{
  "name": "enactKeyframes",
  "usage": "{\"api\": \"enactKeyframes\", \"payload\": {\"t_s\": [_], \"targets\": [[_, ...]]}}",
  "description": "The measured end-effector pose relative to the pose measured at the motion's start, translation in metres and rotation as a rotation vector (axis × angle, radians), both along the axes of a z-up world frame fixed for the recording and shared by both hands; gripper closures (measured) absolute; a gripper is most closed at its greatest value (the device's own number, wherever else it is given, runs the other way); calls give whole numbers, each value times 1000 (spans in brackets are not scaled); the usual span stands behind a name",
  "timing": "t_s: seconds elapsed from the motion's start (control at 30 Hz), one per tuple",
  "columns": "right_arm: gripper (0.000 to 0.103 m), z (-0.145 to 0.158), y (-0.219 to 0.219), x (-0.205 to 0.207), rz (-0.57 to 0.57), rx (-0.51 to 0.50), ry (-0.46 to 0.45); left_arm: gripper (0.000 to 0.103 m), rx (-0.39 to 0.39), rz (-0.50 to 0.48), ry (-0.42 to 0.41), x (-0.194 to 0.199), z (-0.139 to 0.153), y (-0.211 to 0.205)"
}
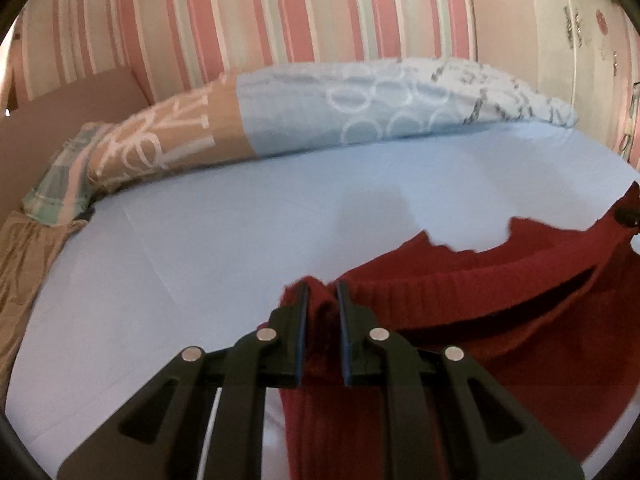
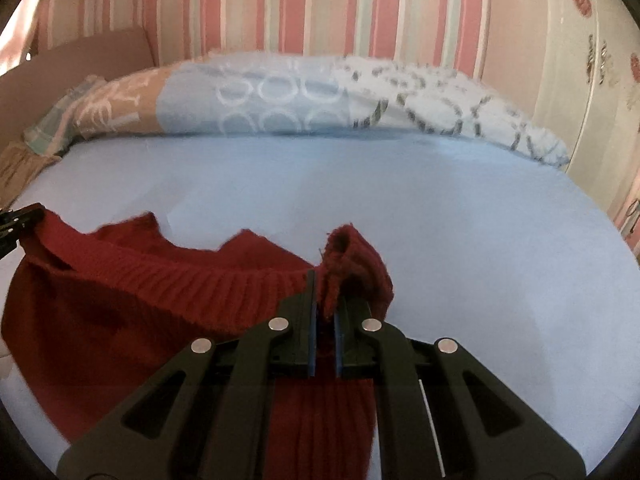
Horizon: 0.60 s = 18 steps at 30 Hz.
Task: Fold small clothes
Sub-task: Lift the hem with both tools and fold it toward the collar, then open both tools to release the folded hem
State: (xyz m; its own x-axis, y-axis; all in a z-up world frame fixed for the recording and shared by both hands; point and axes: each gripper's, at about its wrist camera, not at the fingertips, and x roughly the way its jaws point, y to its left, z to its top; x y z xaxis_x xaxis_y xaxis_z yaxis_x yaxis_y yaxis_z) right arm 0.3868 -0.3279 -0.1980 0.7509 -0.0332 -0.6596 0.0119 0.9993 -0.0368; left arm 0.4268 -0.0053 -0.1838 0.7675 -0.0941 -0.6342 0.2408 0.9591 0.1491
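Pinching the red sweater [image 1: 460,308], each hand-held gripper [image 1: 322,292] clamps its ribbed edge.

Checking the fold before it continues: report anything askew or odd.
The red knit sweater hangs unevenly between the two tools: its ribbed edge sags in the middle, and a bunched flap sticks up at the right tool. No damage is visible.

The sweater [image 1: 500,320] hangs over the near part of the bed [image 1: 240,240], stretched between the left gripper [image 1: 322,292] and the right gripper [image 2: 325,280], each at one end of its upper edge. A rolled blanket [image 1: 320,108] lies along the far edge of the bed, against the wall [image 1: 280,8]. A cushion [image 1: 24,264] lies at the far left corner.
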Motion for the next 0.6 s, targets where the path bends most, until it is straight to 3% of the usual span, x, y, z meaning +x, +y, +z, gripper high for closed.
{"api": "enactKeyframes", "payload": {"t_s": [0.17,0.23,0.27,0.3,0.33,0.4,0.47,0.53,0.6], "targets": [[96,-35,4,20,4,-18,73,83,16,-10,77,28,-27,-1],[95,-35,1,18,15,6,68,68,44,-12,66,28,-27,-3],[90,-33,-1,17,23,22,63,49,55,-6,60,28,-26,-2],[84,-29,-4,15,28,41,56,37,65,12,46,26,-22,1],[80,-25,-7,12,34,66,48,35,58,15,39,24,-19,6],[52,-17,-12,5,25,85,14,28,25,22,35,22,-9,18],[39,-6,-16,-7,30,84,-33,28,-8,19,46,19,-1,28],[38,2,-17,-14,29,51,-55,28,6,8,39,12,5,29],[37,6,-17,-18,23,18,-62,28,68,-5,9,2,9,23]]}}
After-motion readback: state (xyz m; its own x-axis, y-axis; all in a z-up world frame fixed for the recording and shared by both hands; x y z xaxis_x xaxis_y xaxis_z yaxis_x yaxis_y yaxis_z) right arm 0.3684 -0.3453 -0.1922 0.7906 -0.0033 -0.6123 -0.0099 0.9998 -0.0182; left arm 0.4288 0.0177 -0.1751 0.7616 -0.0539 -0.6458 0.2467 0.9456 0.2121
